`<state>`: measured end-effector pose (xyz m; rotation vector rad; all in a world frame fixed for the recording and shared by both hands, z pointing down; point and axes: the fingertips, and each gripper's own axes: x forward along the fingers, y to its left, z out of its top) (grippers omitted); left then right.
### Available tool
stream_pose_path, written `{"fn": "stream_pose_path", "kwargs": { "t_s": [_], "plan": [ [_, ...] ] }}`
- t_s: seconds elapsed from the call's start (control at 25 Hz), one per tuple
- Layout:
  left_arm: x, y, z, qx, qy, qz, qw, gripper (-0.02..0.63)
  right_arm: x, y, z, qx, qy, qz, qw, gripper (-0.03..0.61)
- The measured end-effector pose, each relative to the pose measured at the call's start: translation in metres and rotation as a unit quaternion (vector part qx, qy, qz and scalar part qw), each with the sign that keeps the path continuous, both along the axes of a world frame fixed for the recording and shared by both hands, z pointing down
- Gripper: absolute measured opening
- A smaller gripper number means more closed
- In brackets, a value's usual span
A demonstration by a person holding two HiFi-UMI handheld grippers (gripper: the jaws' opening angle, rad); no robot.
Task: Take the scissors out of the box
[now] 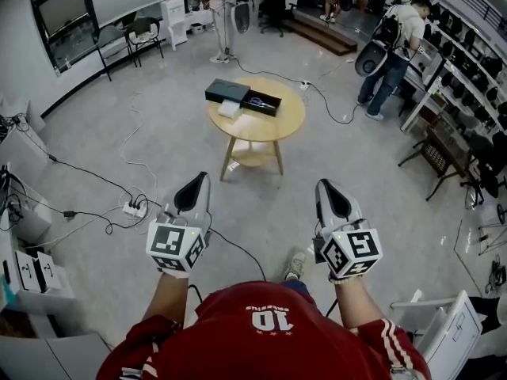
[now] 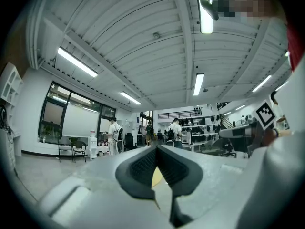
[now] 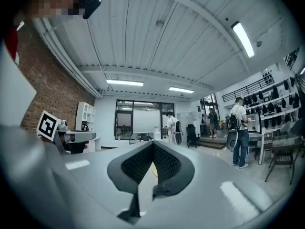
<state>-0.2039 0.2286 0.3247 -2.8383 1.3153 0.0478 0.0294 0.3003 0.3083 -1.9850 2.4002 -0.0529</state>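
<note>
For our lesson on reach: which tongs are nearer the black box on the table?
Left, slightly. The left tongs sit below and just left of the box; the right tongs sit below and farther right. Both are far from it.

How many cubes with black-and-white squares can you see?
2. The left cube sits on the left tool; the right cube on the right tool. None looks hidden.

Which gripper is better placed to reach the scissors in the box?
The left gripper, but only barely: it and the right gripper are both shut and far from the table; the box lies slightly to its side.
</note>
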Motion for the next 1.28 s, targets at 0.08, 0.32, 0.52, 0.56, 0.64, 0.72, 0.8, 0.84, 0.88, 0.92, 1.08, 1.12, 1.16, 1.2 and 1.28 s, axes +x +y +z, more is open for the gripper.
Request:
{"fn": "stream_pose_path", "kwargs": {
  "t_s": [0.08, 0.32, 0.52, 0.56, 0.64, 0.72, 0.8, 0.84, 0.88, 0.92, 1.08, 1.12, 1.16, 1.2, 1.28],
  "plan": [
    [0.001, 0.0, 0.002, -0.006, 0.002, 0.002, 1.0, 0.003, -0.001, 0.002, 0.0, -0.001, 0.001, -0.001, 1.0, 0.0],
    [0.0, -0.001, 0.008, -0.01, 0.009, -0.001, 0.9999, 0.003, -0.004, 0.0, 0.004, -0.012, 0.013, -0.014, 1.0, 0.002],
    [0.003, -0.015, 0.014, -0.021, 0.01, -0.006, 0.9997, 0.003, 0.001, -0.011, 0.008, -0.018, 0.0, -0.02, 1.0, 0.0],
    [0.005, -0.018, 0.015, -0.021, 0.009, -0.005, 0.9997, 0.003, 0.001, -0.014, 0.01, -0.02, 0.001, -0.022, 1.0, 0.0],
    [0.007, -0.026, 0.018, -0.022, 0.007, -0.006, 0.9997, 0.003, 0.001, -0.023, 0.014, -0.021, 0.001, -0.027, 0.999, 0.002],
    [0.009, -0.036, 0.02, -0.024, 0.005, -0.008, 0.9997, 0.003, 0.003, -0.035, 0.017, -0.023, -0.002, -0.03, 0.999, 0.002],
    [0.015, -0.046, 0.02, -0.025, 0.001, -0.007, 0.9997, 0.003, 0.006, -0.045, 0.018, -0.024, -0.007, -0.033, 0.999, 0.002],
    [0.019, -0.052, 0.019, -0.024, -0.001, -0.006, 0.9997, 0.003, 0.009, -0.05, 0.019, -0.025, -0.008, -0.035, 0.999, 0.002],
    [0.023, -0.058, 0.019, -0.023, -0.002, -0.006, 0.9997, 0.003, 0.012, -0.056, 0.019, -0.025, -0.009, -0.036, 0.999, 0.002],
    [0.027, -0.065, 0.018, -0.021, -0.003, -0.005, 0.9998, 0.003, 0.015, -0.062, 0.02, -0.026, -0.01, -0.037, 0.999, 0.002],
    [0.046, -0.09, 0.019, -0.021, -0.004, 0.0, 0.9998, 0.003, 0.03, -0.09, 0.025, -0.029, -0.011, -0.038, 0.999, 0.002],
    [0.05, -0.098, 0.019, -0.021, -0.006, 0.0, 0.9998, 0.003, 0.034, -0.099, 0.025, -0.029, -0.011, -0.038, 0.999, 0.002],
    [0.054, -0.107, 0.02, -0.022, -0.007, 0.0, 0.9997, 0.003, 0.038, -0.109, 0.026, -0.029, -0.012, -0.038, 0.999, 0.002],
    [0.057, -0.117, 0.021, -0.022, -0.008, 0.0, 0.9997, 0.003, 0.042, -0.12, 0.026, -0.028, -0.013, -0.038, 0.999, 0.002],
    [0.064, -0.137, 0.021, -0.021, -0.009, -0.003, 0.9997, 0.003, 0.05, -0.142, 0.026, -0.028, -0.013, -0.04, 0.999, 0.002]
  ]
}}
